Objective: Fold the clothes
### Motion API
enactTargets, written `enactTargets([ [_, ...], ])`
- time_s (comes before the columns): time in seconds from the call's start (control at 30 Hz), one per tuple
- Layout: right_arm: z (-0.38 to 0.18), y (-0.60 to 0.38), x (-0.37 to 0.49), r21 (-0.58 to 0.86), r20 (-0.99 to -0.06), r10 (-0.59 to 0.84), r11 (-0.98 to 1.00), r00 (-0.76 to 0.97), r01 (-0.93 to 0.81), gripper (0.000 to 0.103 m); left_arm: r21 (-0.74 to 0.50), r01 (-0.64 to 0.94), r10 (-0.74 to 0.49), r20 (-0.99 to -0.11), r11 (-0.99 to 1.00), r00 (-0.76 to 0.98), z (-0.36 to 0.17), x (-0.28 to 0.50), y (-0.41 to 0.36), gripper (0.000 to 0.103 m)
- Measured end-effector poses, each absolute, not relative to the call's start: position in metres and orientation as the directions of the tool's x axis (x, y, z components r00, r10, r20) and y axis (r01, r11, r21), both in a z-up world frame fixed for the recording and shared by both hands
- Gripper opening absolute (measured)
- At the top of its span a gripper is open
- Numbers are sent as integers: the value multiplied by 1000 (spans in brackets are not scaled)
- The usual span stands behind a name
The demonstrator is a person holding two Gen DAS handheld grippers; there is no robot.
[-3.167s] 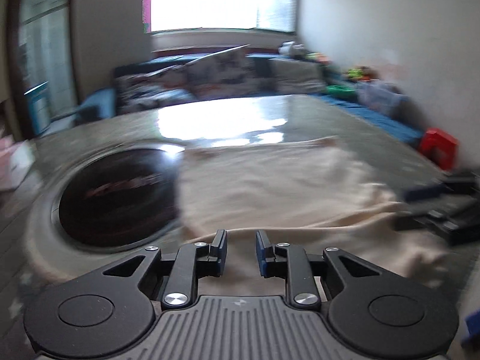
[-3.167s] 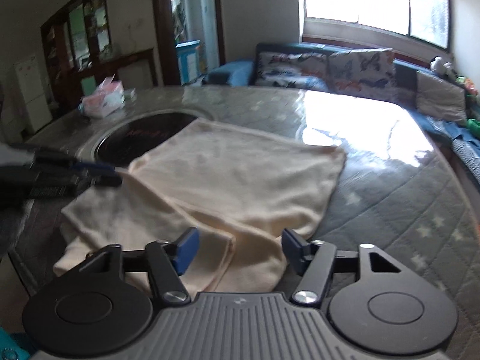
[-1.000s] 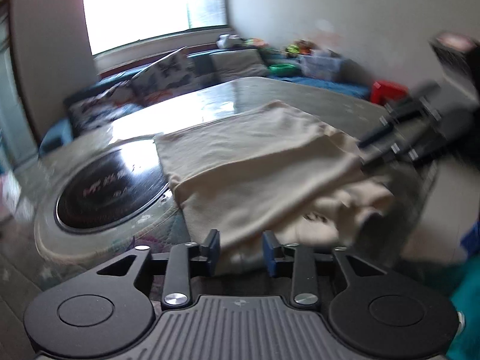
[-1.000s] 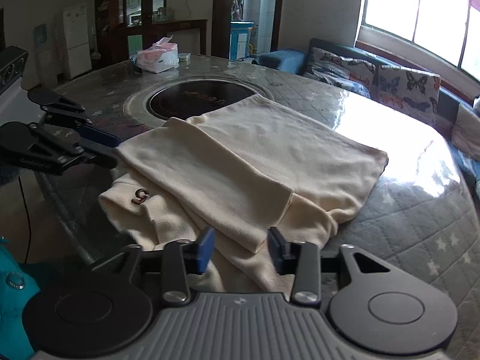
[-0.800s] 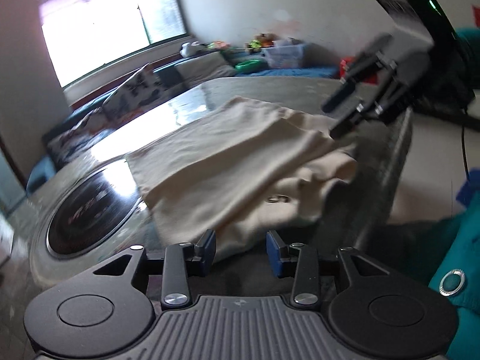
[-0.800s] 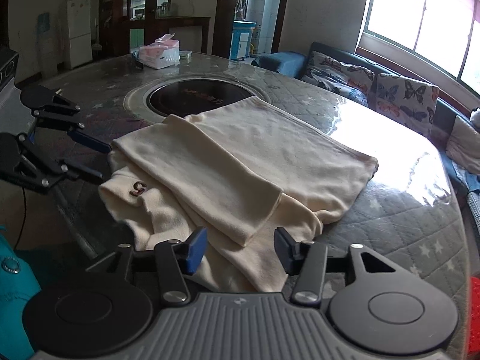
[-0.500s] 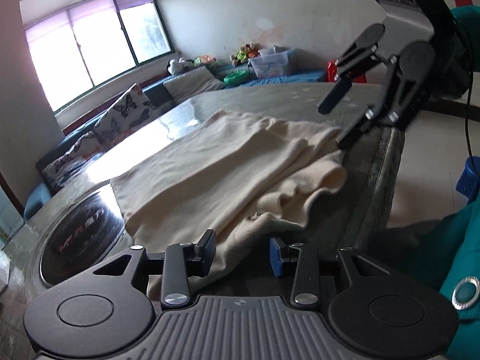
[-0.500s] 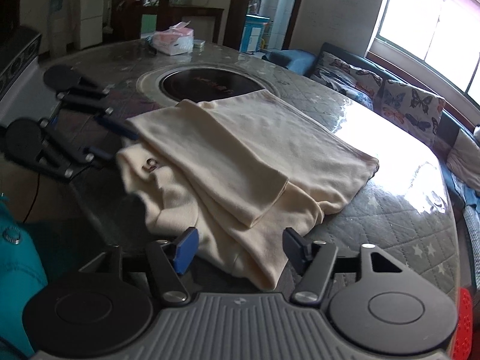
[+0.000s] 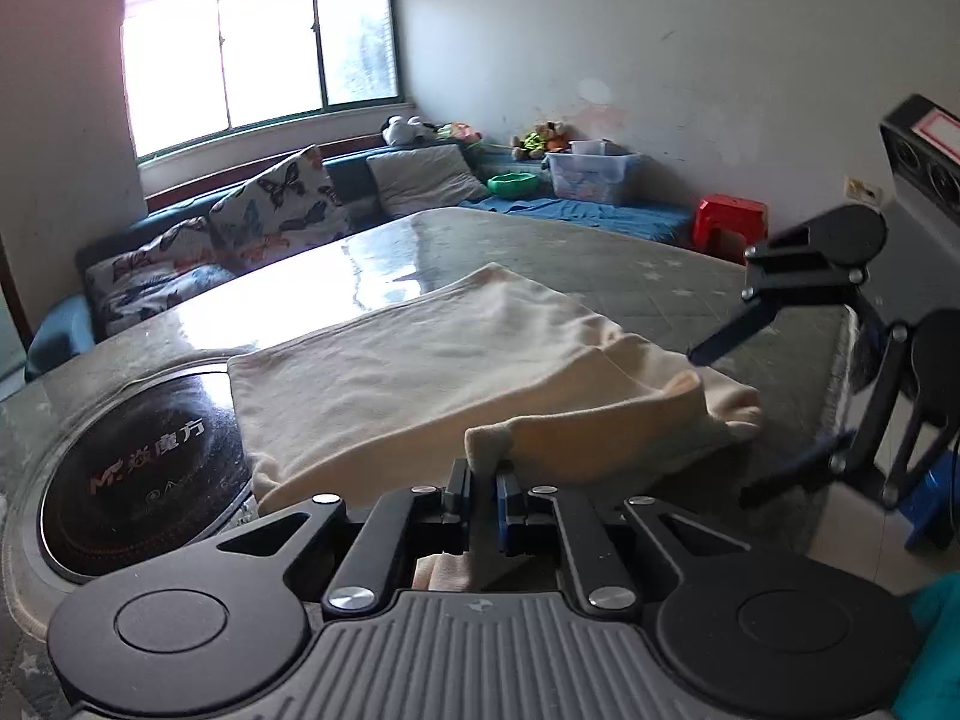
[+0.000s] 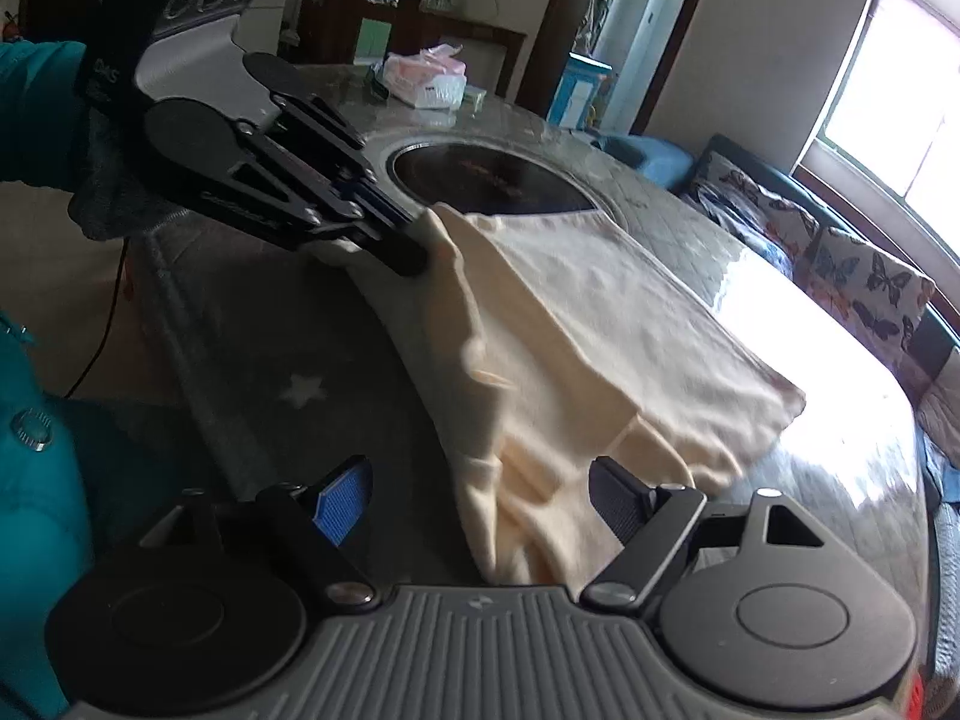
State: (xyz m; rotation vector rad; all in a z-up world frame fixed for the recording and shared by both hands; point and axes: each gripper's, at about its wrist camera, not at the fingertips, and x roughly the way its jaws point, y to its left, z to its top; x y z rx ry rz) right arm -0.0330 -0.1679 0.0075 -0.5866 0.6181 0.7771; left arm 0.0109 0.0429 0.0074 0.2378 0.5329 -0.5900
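Note:
A cream garment lies folded on the round table, beside the black hob. My left gripper is closing its jaws, and a raised fold of the garment's near edge is pinched between the pads. The right wrist view shows that left gripper gripping the garment at its left corner, which is lifted off the table. My right gripper is opening its jaws; the garment's near corner hangs between the fingers without touching the pads. In the left wrist view the right gripper stands wide at the garment's right end.
The table edge runs close in front of both grippers. A tissue pack sits beyond the hob. A sofa with butterfly cushions and a red stool stand behind the table. A teal sleeve is at the left.
The left jaws have closed on the garment's near edge and raised it. The right jaws have spread wider and the right gripper has rolled, with the garment's corner now between its fingers.

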Motion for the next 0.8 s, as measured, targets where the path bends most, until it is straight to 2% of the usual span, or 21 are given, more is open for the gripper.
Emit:
enactTargets([
  [0.1, 4, -161, -20, -232, -689, 465, 586, 556, -776, 69, 43, 580, -467, -546, 814, 696, 7, 16, 43, 9],
  [0.23, -2, -155, 0, -133, -718, 483, 610, 501, -781, 33, 44, 584, -467, -555, 811, 689, 5, 13, 46, 14],
  [0.3, -1, -156, 4, -116, -716, 489, 621, 499, -775, 27, 54, 591, -467, -556, 805, 687, 5, 7, 49, 17],
  [0.33, 0, -157, 5, -109, -713, 493, 626, 500, -772, 21, 63, 597, -469, -555, 800, 687, 4, 2, 51, 23],
  [0.37, 2, -159, 7, -92, -709, 499, 634, 498, -768, 19, 78, 602, -467, -555, 795, 688, 4, -2, 52, 30],
  [0.43, 4, -162, 9, -68, -702, 508, 649, 498, -758, 15, 110, 610, -458, -561, 784, 690, 1, -10, 54, 34],
  [0.67, 11, -169, 11, -44, -680, 517, 680, 520, -732, 12, 242, 616, -393, -586, 750, 709, -17, -22, 56, 34],
  [0.7, 11, -169, 10, -43, -678, 517, 682, 522, -730, 12, 250, 612, -386, -586, 750, 713, -18, -21, 56, 32],
  [0.77, 12, -169, 8, -45, -673, 518, 684, 528, -728, 11, 252, 604, -377, -587, 756, 716, -20, -20, 57, 16],
  [0.8, 13, -169, 7, -47, -670, 519, 685, 531, -727, 11, 246, 603, -381, -584, 759, 717, -18, -20, 58, 14],
])
